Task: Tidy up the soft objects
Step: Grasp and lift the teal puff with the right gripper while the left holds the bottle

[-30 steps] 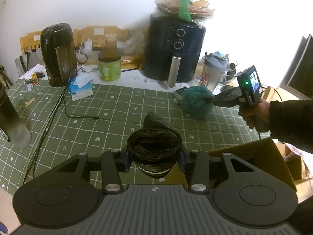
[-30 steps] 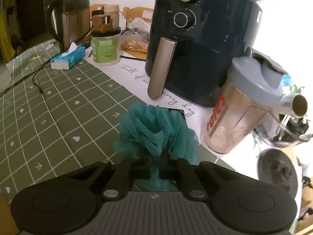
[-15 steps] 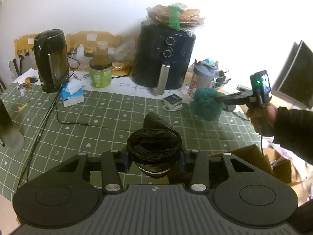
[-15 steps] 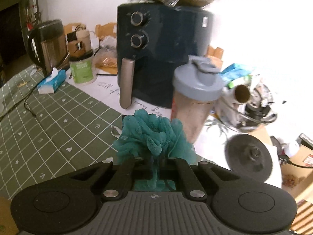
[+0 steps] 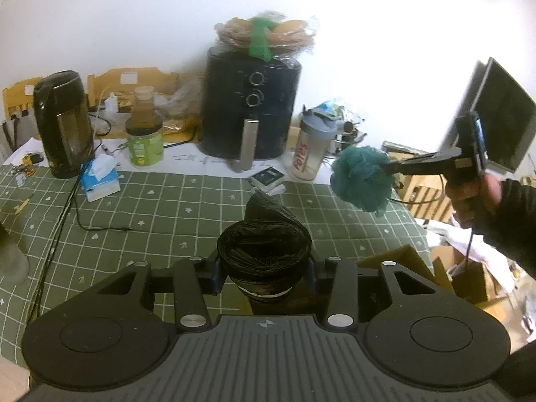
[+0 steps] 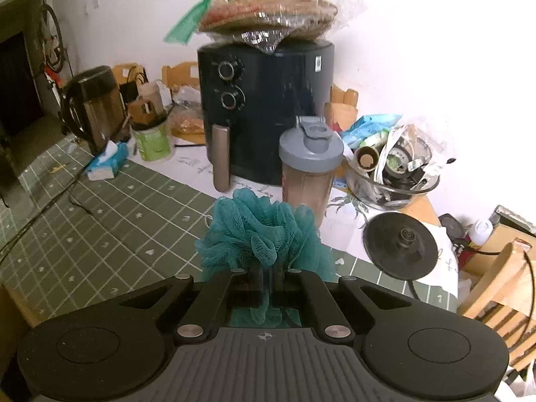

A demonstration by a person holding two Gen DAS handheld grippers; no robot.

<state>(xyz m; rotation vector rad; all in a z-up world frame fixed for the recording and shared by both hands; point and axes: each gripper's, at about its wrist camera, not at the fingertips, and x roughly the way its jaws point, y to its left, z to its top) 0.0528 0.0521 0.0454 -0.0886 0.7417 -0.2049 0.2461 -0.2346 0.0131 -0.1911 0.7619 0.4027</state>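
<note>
Green checked tablecloth (image 5: 160, 207) spreads below both my grippers, white wall behind. Pinched between my right gripper (image 6: 266, 276) jaws, nearly closed, is a teal mesh bath pouf (image 6: 261, 234), lifted clear of the table. My left gripper (image 5: 264, 263) clamps a roll of black plastic bags (image 5: 264, 251) at mid-width. Risk: I hold only a thin fold of mesh, so the pouf could slide out; swinging it could clip the shaker bottle (image 6: 310, 171) just beyond. Both grippers tilt downward.
</note>
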